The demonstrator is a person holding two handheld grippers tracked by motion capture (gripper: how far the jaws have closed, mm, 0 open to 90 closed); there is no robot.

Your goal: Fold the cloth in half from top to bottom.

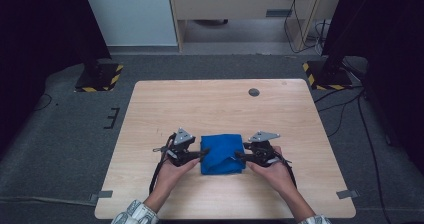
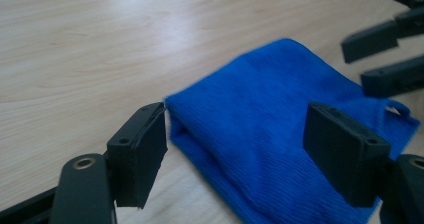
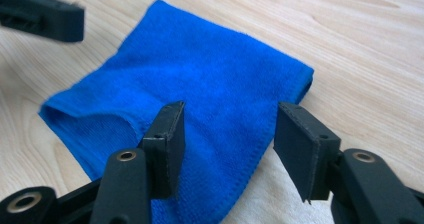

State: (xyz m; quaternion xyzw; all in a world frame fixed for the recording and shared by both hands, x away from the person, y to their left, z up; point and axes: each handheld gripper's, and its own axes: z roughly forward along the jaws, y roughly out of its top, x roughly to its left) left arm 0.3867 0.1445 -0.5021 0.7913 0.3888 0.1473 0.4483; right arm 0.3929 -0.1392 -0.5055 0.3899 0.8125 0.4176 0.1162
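Already the blue cloth (image 1: 222, 154) is folded into a compact rectangle near the front of the table (image 1: 210, 104). Both left gripper (image 1: 202, 154) and right gripper (image 1: 239, 156) are spread, nothing pinched; perhaps only tidying is left.

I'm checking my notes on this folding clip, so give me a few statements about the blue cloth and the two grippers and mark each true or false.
1. The folded blue terry cloth lies on the pale wooden table. True.
2. The left gripper is clamped shut on the cloth. False: its jaws stand open, with the cloth's edge between them.
3. The right gripper has open jaws. True.
4. The cloth is spread out flat in one layer. False: it is folded into a small bundle.
5. Both grippers sit on the same side of the cloth. False: one is at each side.
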